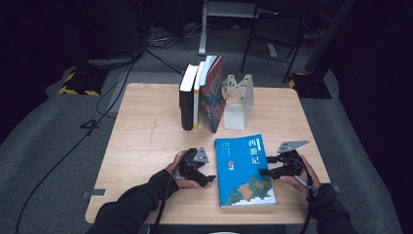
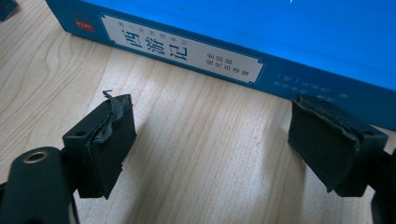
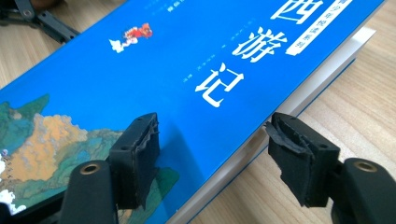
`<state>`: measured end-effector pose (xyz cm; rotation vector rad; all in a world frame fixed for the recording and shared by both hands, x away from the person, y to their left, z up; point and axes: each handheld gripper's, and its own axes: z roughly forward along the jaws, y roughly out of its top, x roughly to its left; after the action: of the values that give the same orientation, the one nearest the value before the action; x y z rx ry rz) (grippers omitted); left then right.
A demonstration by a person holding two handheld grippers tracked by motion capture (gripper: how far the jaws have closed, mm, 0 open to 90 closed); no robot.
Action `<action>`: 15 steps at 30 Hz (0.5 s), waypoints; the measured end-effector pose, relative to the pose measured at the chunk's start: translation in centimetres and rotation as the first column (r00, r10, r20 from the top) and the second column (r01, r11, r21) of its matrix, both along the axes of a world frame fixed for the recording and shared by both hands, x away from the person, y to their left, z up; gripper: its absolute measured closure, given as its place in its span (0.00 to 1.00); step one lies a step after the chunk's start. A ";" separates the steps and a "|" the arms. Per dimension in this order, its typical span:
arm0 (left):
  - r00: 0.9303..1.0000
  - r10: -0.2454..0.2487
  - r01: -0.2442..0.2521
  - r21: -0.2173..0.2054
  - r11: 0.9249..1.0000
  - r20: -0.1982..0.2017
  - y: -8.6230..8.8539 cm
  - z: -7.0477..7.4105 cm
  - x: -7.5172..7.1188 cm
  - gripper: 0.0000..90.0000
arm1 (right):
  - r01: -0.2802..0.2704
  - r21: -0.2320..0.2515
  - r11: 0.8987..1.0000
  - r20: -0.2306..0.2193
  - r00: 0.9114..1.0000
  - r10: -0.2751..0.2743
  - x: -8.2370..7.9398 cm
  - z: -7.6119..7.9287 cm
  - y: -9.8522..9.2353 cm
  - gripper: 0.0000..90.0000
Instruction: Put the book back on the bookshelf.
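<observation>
My left gripper (image 1: pixel 210 178) gapes beside the blue book (image 1: pixel 243 170), gripping nothing. My right gripper (image 1: pixel 263 171) straddles its open edge, not pinching. A bookend (image 1: pixel 237 100) props three upright books (image 1: pixel 202 92).

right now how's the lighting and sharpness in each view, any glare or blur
High view: the table is lit while the room around it falls to near black; slightly soft. Left gripper view: the blue book spine text is readable, soft shadows under the jaws. Right gripper view: even light, no glare on the cover, near jaws slightly soft.
</observation>
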<state>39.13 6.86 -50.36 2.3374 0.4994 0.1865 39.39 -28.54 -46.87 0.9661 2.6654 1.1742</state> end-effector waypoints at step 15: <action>1.000 -0.006 0.006 0.001 1.000 -0.001 -0.4 0.0 0.3 0.17 | 0.001 -0.017 1.000 -0.003 1.000 -0.001 0.7 -0.3 1.2 0.34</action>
<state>39.43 6.49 -50.36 2.3397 0.4930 0.1824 40.05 -27.34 -47.17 0.9674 2.6727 1.1493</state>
